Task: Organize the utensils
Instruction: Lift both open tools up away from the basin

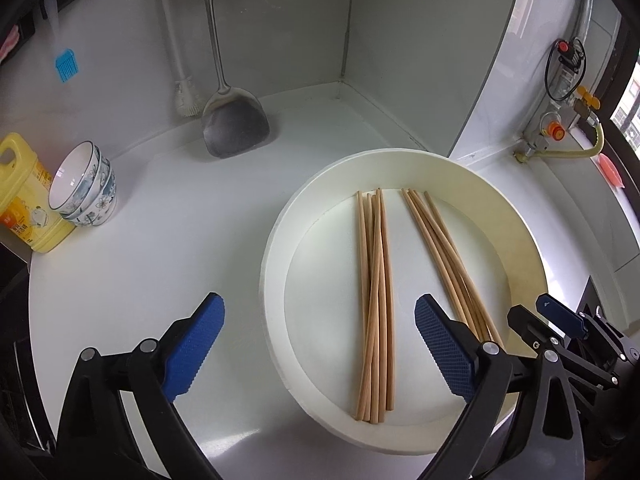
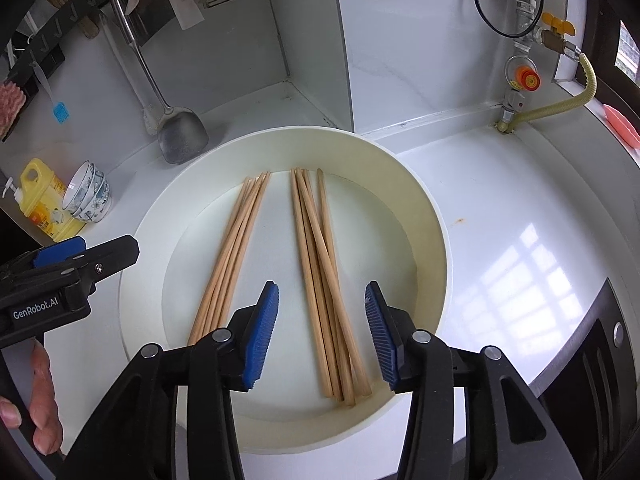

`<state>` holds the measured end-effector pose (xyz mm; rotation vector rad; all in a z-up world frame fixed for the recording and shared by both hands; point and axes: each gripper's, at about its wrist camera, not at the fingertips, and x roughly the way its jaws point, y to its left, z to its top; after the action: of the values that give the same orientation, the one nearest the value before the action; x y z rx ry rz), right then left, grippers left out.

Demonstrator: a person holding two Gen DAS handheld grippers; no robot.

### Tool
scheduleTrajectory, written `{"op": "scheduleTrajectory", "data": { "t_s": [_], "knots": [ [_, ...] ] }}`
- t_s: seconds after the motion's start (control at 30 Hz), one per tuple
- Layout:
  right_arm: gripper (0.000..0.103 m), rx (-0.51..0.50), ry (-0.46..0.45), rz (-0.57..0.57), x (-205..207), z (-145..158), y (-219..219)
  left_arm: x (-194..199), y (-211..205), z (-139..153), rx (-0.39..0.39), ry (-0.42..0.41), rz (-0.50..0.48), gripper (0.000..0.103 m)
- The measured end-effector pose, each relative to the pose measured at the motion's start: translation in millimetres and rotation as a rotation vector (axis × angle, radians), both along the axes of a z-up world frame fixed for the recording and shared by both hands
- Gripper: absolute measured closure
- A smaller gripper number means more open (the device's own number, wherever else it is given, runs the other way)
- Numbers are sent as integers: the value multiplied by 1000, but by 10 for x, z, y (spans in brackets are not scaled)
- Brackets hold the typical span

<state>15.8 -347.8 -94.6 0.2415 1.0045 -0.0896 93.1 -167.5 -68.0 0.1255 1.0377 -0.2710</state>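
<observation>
Both tools hang above the round white tray (image 2: 424,216) with nothing gripped: the left tool (image 1: 320,344) stands wide apart, the right tool (image 2: 322,332) about half open. The chopsticks lie in 2 loose bundles on the tray floor, a left bundle (image 1: 376,300) and a right bundle (image 2: 320,280), well apart. The likely risk (round sticks roll easily): a careless sweep of the blue pads (image 2: 260,340) would scatter them or merge the bundles.

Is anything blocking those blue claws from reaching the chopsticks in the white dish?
Nothing visible does. Both bundles of chopsticks lie uncovered in the dish. The right gripper hangs open right above one bundle, and the left gripper is open over the other.
</observation>
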Motion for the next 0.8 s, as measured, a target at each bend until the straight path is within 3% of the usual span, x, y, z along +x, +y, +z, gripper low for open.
{"op": "scheduleTrajectory", "data": {
  "t_s": [0.8],
  "knots": [
    [40, -17, -25, -89, -437, 547, 264, -389, 151, 599, 1, -73, -65, 6]
  ]
}}
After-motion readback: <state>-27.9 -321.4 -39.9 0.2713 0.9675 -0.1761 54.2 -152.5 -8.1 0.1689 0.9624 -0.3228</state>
